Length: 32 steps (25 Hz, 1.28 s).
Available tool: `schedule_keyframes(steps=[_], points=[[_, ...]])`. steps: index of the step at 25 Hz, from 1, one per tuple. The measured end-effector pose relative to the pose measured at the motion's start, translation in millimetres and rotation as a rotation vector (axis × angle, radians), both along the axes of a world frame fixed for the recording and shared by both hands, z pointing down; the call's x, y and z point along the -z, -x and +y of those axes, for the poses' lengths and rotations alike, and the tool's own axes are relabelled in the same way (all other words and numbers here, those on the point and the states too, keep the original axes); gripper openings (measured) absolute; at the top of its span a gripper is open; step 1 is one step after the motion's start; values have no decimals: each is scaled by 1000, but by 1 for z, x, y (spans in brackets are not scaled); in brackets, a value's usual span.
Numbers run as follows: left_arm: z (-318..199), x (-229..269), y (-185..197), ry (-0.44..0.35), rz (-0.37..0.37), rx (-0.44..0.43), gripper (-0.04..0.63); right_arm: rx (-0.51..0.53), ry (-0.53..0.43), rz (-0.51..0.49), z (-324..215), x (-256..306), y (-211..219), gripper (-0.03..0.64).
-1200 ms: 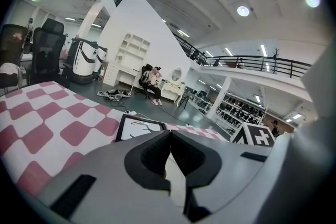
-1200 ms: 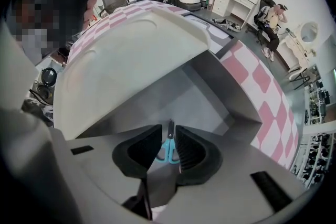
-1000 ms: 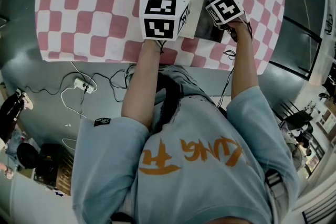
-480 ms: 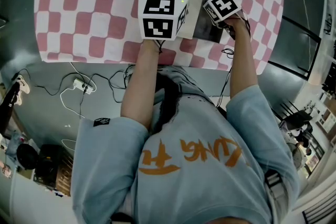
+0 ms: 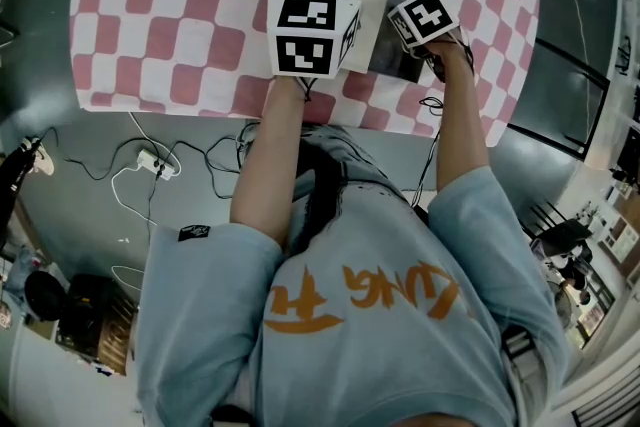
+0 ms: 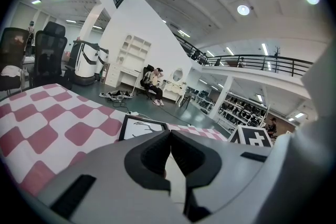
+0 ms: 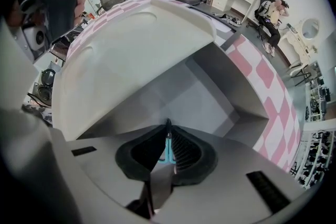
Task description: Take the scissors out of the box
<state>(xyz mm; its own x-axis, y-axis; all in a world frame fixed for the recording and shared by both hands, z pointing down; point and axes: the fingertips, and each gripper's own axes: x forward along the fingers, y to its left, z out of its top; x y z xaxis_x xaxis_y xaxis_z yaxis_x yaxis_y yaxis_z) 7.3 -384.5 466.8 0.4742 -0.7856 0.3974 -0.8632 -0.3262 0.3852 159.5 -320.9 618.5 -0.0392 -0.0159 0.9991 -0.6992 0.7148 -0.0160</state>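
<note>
Hovering over the box (image 7: 210, 97), right tongs (image 7: 168, 131) pinch the scissors (image 7: 167, 152) — left tongs (image 6: 169, 145) closed alongside.

The person wears a pale blue short-sleeved T-shirt (image 5: 340, 335) with orange lettering (image 5: 385, 290) and a small black patch (image 5: 194, 232) on the left sleeve. The left gripper (image 6: 169, 136) and right gripper (image 7: 168, 126) are grey with black-lined jaws, each carrying a white marker cube (image 5: 310, 33).

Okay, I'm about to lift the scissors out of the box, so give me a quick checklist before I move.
1. Right gripper shut on the scissors: ok.
2. Left gripper shut on the lid, lid raised off the box: ok.
3. Scissors out of the box: not ok, they sit down inside it.
4. Grip firm enough for the lift: cannot tell.
</note>
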Motion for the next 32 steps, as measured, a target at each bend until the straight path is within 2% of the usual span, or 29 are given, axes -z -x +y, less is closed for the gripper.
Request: schedule_keyframes(steps=[5,18,27,32], points=[[6,3,1,-3,-12,8,20,-47,-52,-53,7,8,2,32],[27,22,-30,-41,-25,-33,20,-244,-309,-256,6,61,-2,32],[49,35,-51,-69,-30,-50,20,-272,-435,-336,16,96,-8,32],[63,50,-57,-112,-33,-47,20,-282,-512,-377,21,121,-8,32]])
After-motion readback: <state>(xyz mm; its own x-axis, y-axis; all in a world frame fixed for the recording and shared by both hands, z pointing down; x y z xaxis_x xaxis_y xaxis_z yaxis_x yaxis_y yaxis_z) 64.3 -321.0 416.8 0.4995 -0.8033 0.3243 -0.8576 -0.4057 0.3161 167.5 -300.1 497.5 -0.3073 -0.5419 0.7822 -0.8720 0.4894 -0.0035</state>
